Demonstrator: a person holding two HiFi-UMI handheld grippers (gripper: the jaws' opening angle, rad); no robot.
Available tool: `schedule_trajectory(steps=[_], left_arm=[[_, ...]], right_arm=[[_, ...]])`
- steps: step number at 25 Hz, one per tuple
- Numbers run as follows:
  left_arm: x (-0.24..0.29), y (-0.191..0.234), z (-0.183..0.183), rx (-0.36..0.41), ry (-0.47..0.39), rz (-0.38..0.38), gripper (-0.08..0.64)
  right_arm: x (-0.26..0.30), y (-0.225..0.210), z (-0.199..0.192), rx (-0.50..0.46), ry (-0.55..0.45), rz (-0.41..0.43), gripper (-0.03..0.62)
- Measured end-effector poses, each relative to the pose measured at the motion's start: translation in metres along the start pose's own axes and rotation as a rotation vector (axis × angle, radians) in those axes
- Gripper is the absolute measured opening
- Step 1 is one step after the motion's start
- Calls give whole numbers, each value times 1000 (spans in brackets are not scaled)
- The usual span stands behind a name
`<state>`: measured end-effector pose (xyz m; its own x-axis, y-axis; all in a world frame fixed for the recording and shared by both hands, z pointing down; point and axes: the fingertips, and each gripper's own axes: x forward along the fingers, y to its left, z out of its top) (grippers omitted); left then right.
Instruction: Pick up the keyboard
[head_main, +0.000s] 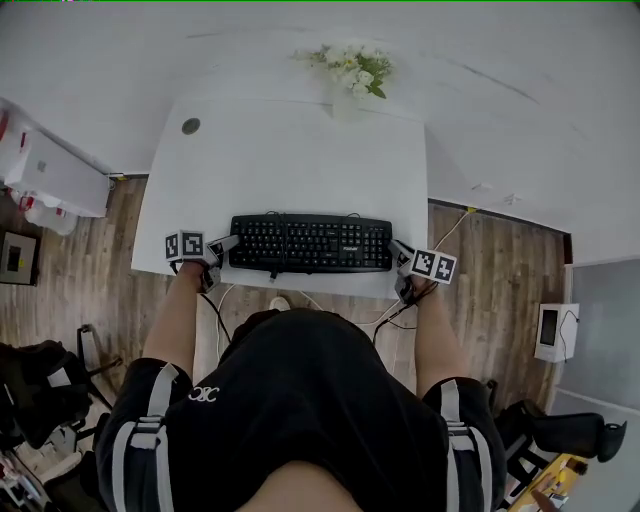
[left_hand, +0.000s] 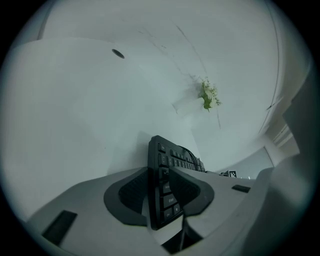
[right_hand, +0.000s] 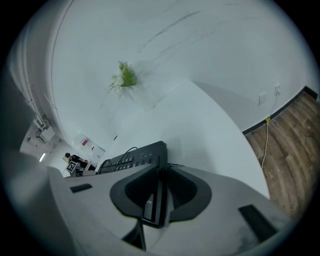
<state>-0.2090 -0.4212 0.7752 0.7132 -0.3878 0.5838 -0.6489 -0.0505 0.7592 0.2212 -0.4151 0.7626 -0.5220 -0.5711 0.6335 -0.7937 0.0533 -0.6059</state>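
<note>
A black keyboard lies flat near the front edge of the white table. My left gripper is at its left end and my right gripper at its right end. In the left gripper view the keyboard's end stands between the two dark pads, which close on it at the left gripper. The right gripper view shows the thin right edge of the keyboard clamped between the pads of the right gripper. The keyboard still rests on the table.
A vase of white flowers stands at the table's back edge and a round cable hole is at the back left. The keyboard's cable hangs off the front. A white cabinet stands on the wood floor at left.
</note>
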Motion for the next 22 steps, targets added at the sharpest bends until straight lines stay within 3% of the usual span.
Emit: schedule_trajectory(steps=[6,9,11,12,18,22], left_arm=[[3,-1,-1,11,29,-3,133],[2,1,0,-30,31,-6,133],[1,2,0,-56,35,-6,132],[1,3,-1,-57,39,-5,132],[4,2,3,-31,24,15,132],[7,2,1,25,12,72,129]], right_arm=[[-3,-1,-1,66,7,50,49],[-2,2,-1,90,9,82,54],[-2,5,-1,119,11,113,146],[-2,6,-2,129,13,118,139],[8,1,-2,52,69,33,106],[6,-4,-4,71,92,12,92]])
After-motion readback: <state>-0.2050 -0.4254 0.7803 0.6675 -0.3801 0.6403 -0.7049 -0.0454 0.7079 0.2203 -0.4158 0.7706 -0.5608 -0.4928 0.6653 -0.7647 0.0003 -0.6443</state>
